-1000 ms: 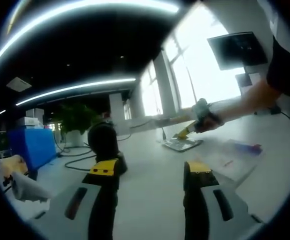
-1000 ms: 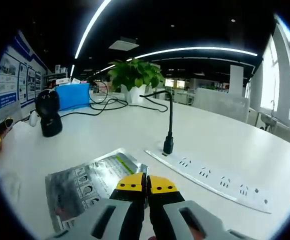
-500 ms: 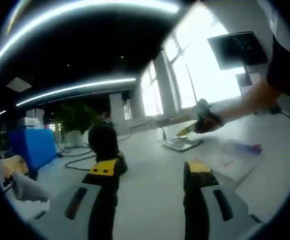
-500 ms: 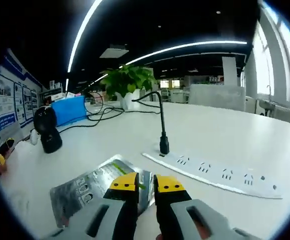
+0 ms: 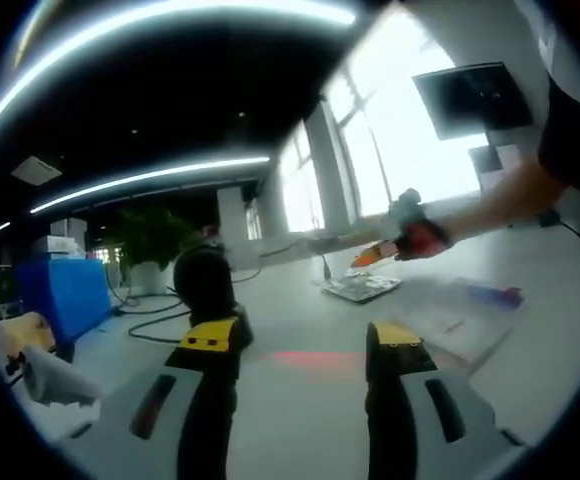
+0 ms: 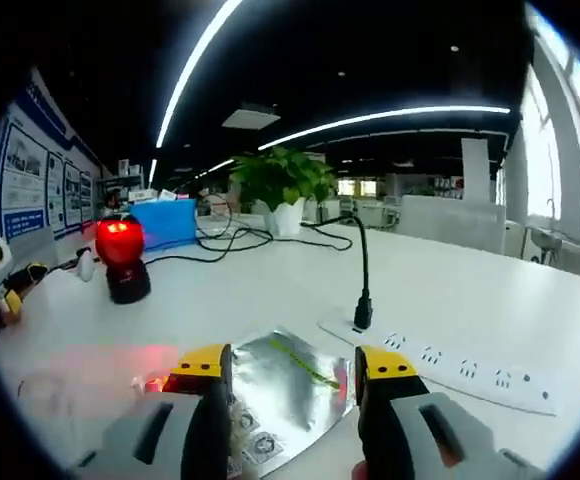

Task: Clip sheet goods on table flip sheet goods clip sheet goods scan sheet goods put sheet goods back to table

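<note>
In the right gripper view the silvery sheet goods [image 6: 288,385] lie flat on the white worktop [image 6: 270,300], at 12 o'clock between the wide-spread jaws of the right gripper [image 6: 295,370]. The left gripper [image 5: 298,342] also gapes wide, holding nothing.

Open-plan office: white table [image 6: 470,290], ceiling light strips [image 6: 390,112] at 12 o'clock, bright windows [image 5: 390,150] at 2 o'clock, potted plant [image 6: 282,182].
</note>
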Demonstrator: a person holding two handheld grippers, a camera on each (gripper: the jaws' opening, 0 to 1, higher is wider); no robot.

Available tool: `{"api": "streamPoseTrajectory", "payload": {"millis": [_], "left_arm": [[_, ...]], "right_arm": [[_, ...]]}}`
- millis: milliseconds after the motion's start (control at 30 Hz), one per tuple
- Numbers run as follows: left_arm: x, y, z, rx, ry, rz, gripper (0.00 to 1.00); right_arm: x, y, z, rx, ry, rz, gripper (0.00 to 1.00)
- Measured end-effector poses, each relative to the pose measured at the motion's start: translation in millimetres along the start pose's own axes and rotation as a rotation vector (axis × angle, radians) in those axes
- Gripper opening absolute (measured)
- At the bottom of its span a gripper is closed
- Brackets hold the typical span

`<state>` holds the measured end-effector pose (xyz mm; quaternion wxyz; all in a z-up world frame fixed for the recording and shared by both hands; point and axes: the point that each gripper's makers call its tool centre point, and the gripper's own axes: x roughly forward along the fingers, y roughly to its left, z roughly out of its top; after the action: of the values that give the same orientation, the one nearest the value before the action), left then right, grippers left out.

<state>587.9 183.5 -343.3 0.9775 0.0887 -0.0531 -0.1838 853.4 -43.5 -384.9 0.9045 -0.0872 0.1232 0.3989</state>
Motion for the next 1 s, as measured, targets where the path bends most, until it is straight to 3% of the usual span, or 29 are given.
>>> {"api": "streamPoseTrajectory", "payload": {"millis": [133, 300, 567, 1000], "left_arm": [[-0.3, -0.2, 0.7, 0.001, -0.003, 0.000, 0.42], [-0.4, -0.2, 0.8, -0.003, -0.005, -0.002, 0.42], [-1.2, 0.1, 2.3, -0.007, -0.012, -0.001, 0.42], [-2.0, -0.1, 4.0, -0.012, -0.022, -0.006, 0.42]], "right_arm": [[4.1, 6.1, -11.6, -0.027, 0.031, -0.005, 0.50], [6.3, -0.9, -16.6, 0.025, 0.038, -0.023, 0.50], [9.4, 0.1, -24.1, 0.032, 0.068, -0.018, 0.49], [11.4, -0.2, -29.9, 0.125, 0.063, -0.012, 0.50]]}}
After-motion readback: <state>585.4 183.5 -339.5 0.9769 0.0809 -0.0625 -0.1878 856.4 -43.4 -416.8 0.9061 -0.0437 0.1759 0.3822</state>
